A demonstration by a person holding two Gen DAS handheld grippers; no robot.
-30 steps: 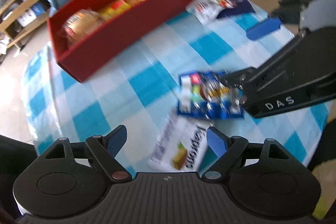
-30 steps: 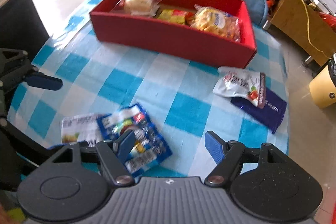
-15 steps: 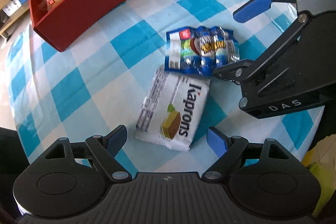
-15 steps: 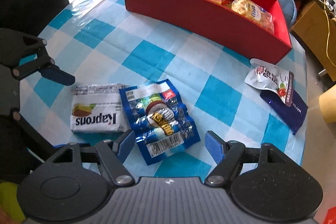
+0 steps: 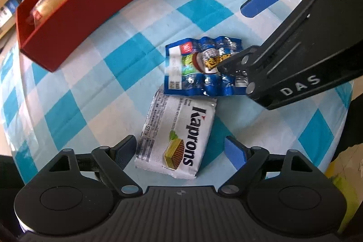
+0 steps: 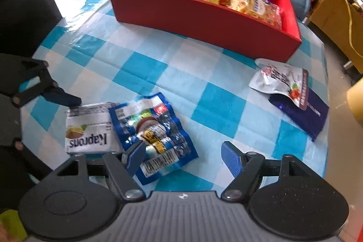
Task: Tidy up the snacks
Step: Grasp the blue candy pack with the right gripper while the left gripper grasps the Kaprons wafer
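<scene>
Left wrist view puts the white Kaprons wafer pack (image 5: 179,137) directly ahead of our left gripper (image 5: 181,149), its long axis running away from us and tilted a little to the right, its near end lying between the two spread blue pads. Touching its far end lies the blue candy bag (image 5: 199,69), crosswise, and our right gripper (image 6: 182,157) comes in over that bag from the right, jaws also spread and holding nothing. In the right wrist view the bag sits just ahead and left of centre, with the left pad over its near edge. We judge each hand is nearer its own packet: left for the wafers, right for the blue bag.

Counting outward on the checked tablecloth (image 5: 118,74): two packets near us, then a white pouch (image 6: 276,81) overlapping a dark purple packet (image 6: 310,112), so four loose. The red box (image 6: 204,22) beyond holds three wrapped snacks.
</scene>
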